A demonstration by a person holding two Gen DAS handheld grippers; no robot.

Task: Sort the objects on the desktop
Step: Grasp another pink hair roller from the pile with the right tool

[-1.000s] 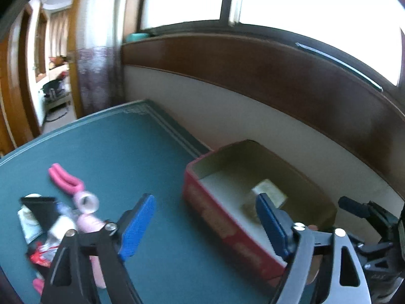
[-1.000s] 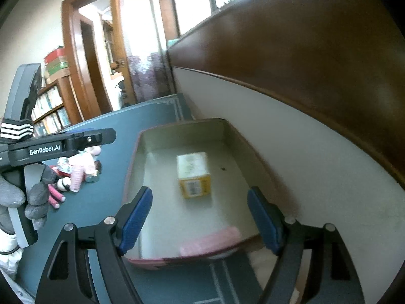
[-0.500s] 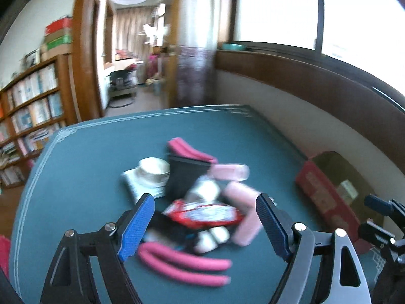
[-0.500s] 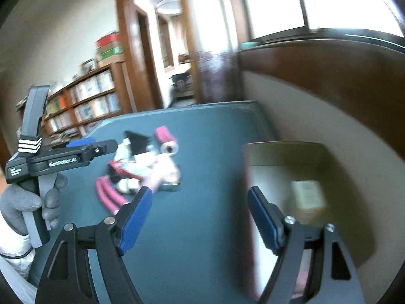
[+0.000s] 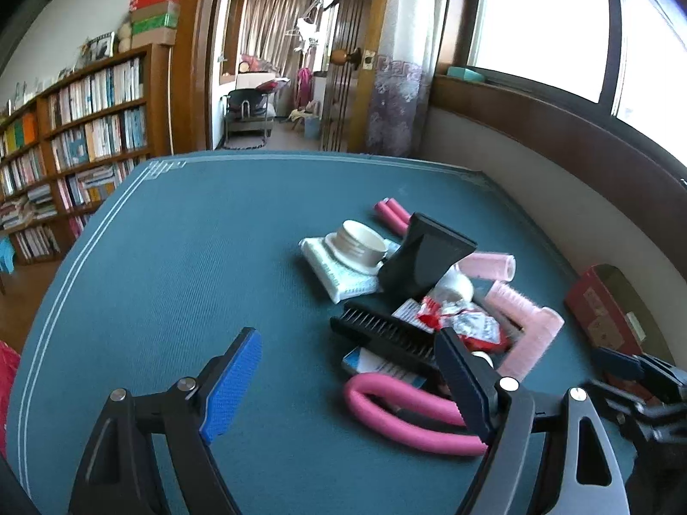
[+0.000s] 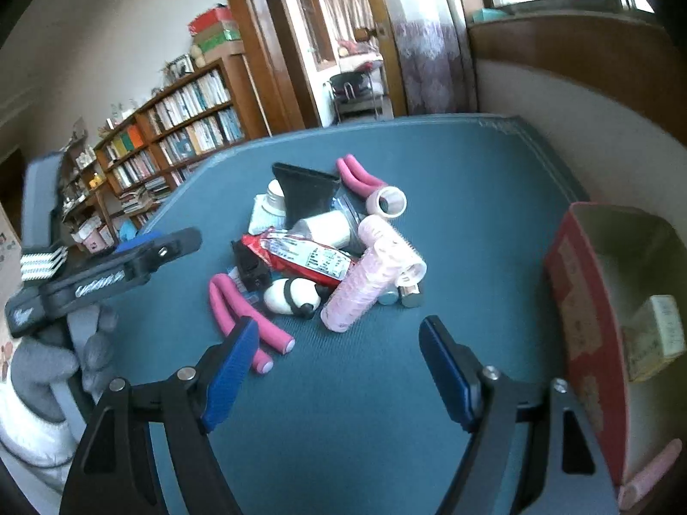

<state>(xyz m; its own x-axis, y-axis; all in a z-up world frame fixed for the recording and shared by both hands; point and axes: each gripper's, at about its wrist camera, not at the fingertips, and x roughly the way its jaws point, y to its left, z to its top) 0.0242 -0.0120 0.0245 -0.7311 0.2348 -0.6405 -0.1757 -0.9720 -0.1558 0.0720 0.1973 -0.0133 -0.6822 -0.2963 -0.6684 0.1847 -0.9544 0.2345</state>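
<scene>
A pile of small objects lies on the teal table (image 5: 171,279): a bent pink foam curler (image 5: 399,407), a black comb (image 5: 386,334), a red snack packet (image 6: 305,255), pink hair rollers (image 6: 369,283), a black nozzle (image 5: 425,253) and a white jar lid (image 5: 360,242). My left gripper (image 5: 348,369) hovers open just short of the pile, its right finger over the curler. My right gripper (image 6: 339,347) hangs over bare cloth near the rollers. Its jaws are closing with nothing between them.
A red cardboard box (image 6: 575,300) stands at the table's right edge by the wall, holding a small yellow carton (image 6: 657,334) and a pink roller (image 6: 648,472). A gloved hand (image 6: 43,365) holds the left gripper. Bookshelves (image 5: 86,128) and a doorway lie beyond the table.
Both grippers have swung left, away from the red box and toward the pile. The box now sits at the right edge of each view, and the pile is closer.
</scene>
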